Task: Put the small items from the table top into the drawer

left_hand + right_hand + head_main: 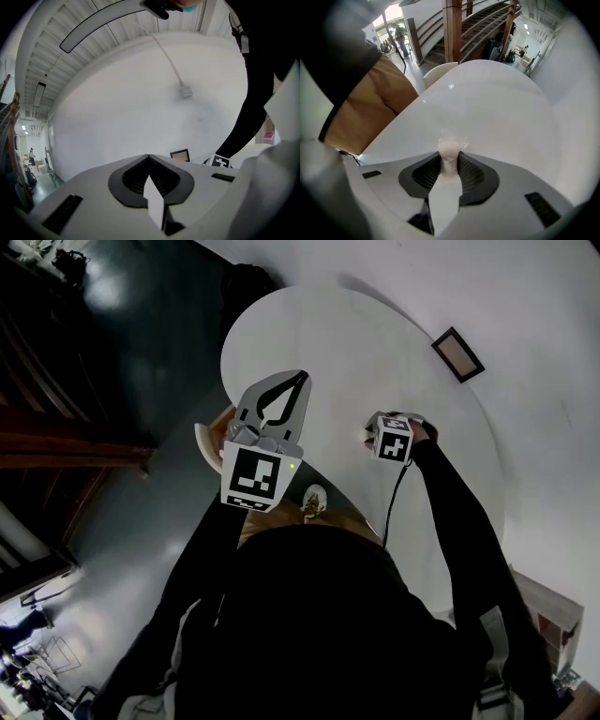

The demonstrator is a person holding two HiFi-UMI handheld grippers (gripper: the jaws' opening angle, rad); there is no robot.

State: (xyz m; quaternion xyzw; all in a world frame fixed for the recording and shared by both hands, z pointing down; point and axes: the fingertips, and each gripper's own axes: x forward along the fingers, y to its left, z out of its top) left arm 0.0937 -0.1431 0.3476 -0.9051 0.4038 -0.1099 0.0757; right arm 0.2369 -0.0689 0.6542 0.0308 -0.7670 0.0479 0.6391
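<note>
Right gripper view showed the right gripper [449, 160] clamped on a small, pale pink lump in clear crinkly wrap [450, 146], its jaws pressed against both sides. The lump stuck out past the tips, its long axis running along the jaws and pointing away over the table, just above it. So the task's thing was in the right hand's tool. The left gripper [149, 156], jaws together with nothing between them, was raised well to the left and aimed at a plain white wall. No view showed the drawer, so which way it lay from the lump could not be told; the next move probably meant carrying the lump off the table to find it. The surface was a smooth, white, rounded table top [309, 334], bare except for a small dark-framed tan rectangle [457, 353] at its far right. Around it lay a dark glossy floor [141, 343], with a wooden staircase [454, 28] beyond the table's far end.
</note>
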